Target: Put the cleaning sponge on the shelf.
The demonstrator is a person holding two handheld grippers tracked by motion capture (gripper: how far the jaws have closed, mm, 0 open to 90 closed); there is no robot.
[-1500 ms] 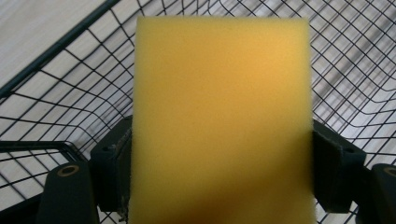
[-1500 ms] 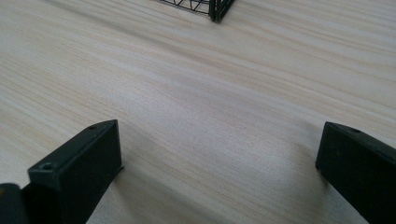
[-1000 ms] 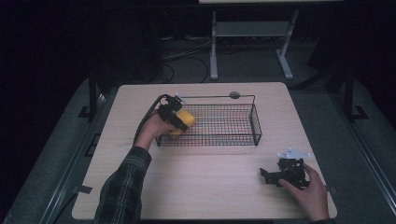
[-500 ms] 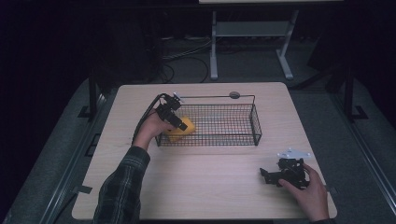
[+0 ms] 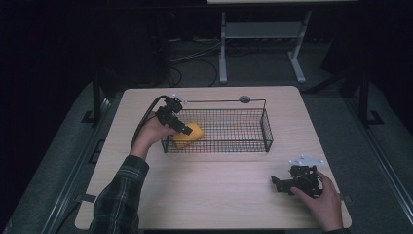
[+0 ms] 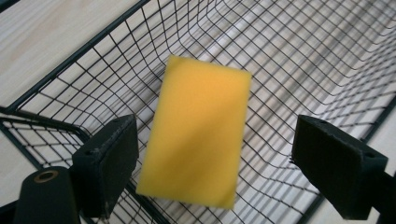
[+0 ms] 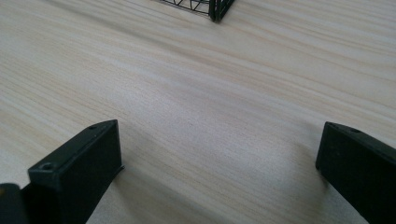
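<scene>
Sponge first: a yellow rectangular foam sponge [image 6: 196,133] sits between and beyond the spread jaws of the left gripper [image 6: 215,163], inside the black rectangular wire-mesh basket [image 6: 299,56]. In the left gripper view its edges are blurred; neither black jaw touches it, with a narrow gap at the near jaw and a wider one at the far jaw. Whether it rests on the basket floor or is in the air, I cannot tell. The basket's rim runs behind the gripper's left jaw, and the mesh floor stretches away ahead of it.

From the high view, the left gripper [image 5: 181,127] reaches over the left end of the basket [image 5: 243,139], held by the left hand [image 5: 151,134], whose sleeve is dark plaid. The sponge [image 5: 191,135] lies just ahead of and under its jaw tips, in the basket's left end. A thin black wire handle with a grey round knob [image 5: 244,99] stands over the basket's far side.

Farther right, well apart from the basket, the right gripper [image 5: 280,184] lies low over the pale wooden table [image 5: 224,190], near its front right corner, held by the right hand [image 5: 319,202]. In the right gripper view its jaws stand wide apart with bare tabletop [image 7: 210,107] between them, and a corner of the basket [image 7: 215,7] shows far ahead.
</scene>
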